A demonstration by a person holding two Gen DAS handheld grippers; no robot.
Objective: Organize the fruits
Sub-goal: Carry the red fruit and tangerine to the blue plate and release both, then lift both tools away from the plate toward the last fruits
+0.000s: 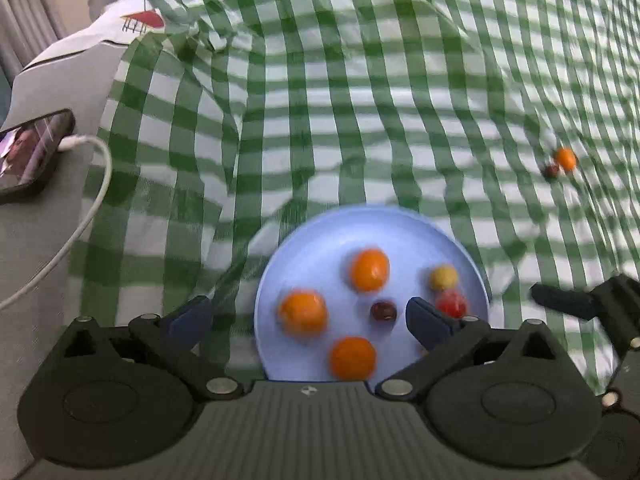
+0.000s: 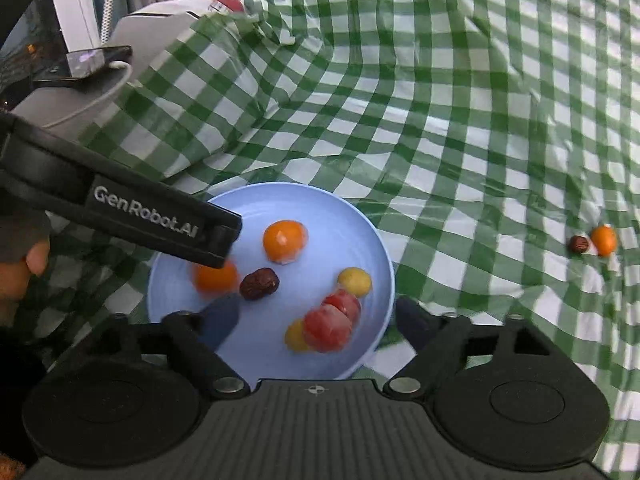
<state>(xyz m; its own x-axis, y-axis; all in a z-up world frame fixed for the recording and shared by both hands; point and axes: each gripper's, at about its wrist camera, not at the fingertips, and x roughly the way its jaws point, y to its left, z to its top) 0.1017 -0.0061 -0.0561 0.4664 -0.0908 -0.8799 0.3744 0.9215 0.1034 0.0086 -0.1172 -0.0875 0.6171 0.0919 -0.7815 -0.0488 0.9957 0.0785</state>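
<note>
A rumpled green-and-white checked cloth covers the surface. On it we see a pale blue plate bearing oranges, a dark date, yellow and red fruits. We hold the left gripper and right gripper just above the plate, both spread wide, gripping nothing. One small orange and a second date lie touching, well apart on the cloth.

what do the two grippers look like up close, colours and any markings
Both are matte black plastic with ribbed grey bases, round pivot housings and silver bolts. The left gripper has dark blue fingers; the right gripper matches. White lettering reads GenRobot.AI on the left gripper's side.
</note>
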